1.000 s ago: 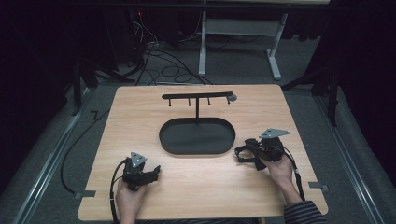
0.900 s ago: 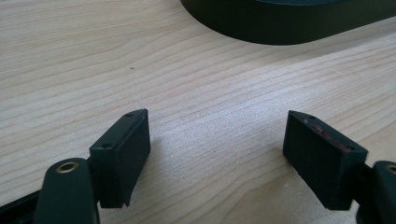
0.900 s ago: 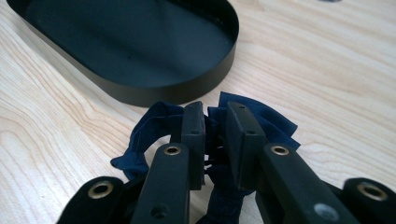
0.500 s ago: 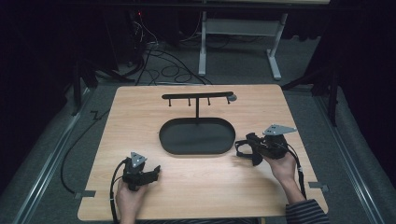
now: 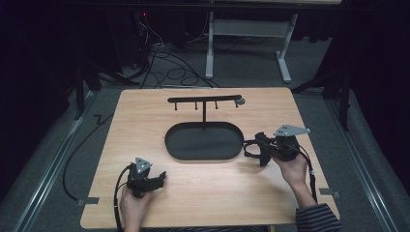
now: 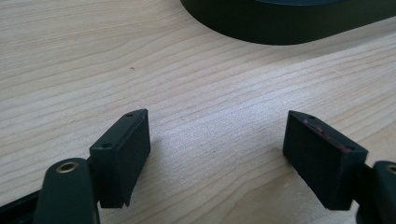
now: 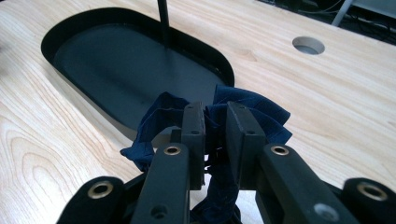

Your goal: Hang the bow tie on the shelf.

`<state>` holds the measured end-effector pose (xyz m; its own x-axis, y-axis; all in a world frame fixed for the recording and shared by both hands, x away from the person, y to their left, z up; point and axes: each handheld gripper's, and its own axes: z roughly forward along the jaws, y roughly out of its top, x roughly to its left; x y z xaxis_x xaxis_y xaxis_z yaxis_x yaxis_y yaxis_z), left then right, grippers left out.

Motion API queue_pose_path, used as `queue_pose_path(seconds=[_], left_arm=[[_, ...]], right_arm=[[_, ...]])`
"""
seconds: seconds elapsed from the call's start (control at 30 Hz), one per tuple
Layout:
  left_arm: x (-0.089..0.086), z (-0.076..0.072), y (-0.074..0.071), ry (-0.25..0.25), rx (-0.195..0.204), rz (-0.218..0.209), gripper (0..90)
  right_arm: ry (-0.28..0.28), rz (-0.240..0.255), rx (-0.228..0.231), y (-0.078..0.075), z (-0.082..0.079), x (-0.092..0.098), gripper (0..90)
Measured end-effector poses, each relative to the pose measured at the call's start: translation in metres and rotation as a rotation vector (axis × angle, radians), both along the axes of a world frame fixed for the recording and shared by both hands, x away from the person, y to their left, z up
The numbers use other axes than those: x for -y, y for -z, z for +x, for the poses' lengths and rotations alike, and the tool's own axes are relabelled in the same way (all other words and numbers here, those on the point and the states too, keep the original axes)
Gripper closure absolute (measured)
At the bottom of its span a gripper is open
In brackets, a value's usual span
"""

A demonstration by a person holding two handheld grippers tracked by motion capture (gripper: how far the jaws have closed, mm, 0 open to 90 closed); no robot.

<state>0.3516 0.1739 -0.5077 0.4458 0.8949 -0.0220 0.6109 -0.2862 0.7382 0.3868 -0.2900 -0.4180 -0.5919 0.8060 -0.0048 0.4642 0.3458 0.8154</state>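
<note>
One bench (image 5: 145,121) carries one black oval tray (image 5: 203,155) with one hook stand (image 5: 204,100) rising from it. One dark blue scrunchie (image 7: 261,109) is pinched in the right hand-held gripper (image 5: 252,149), just beside the tray's right end. The left hand-held gripper (image 5: 162,176) stands wide open, empty, over bare wood.

Overhead view; two close tabletop views
</note>
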Motion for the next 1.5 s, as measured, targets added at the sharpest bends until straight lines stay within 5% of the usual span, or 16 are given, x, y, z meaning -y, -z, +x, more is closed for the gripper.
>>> queue_pose_path(seconds=[1.5], left_arm=[[0.000,0.000,0.000,0.000,0.000,0.000,23.6]], right_arm=[[0.015,0.064,0.113,-0.073,0.044,-0.021,79.8]])
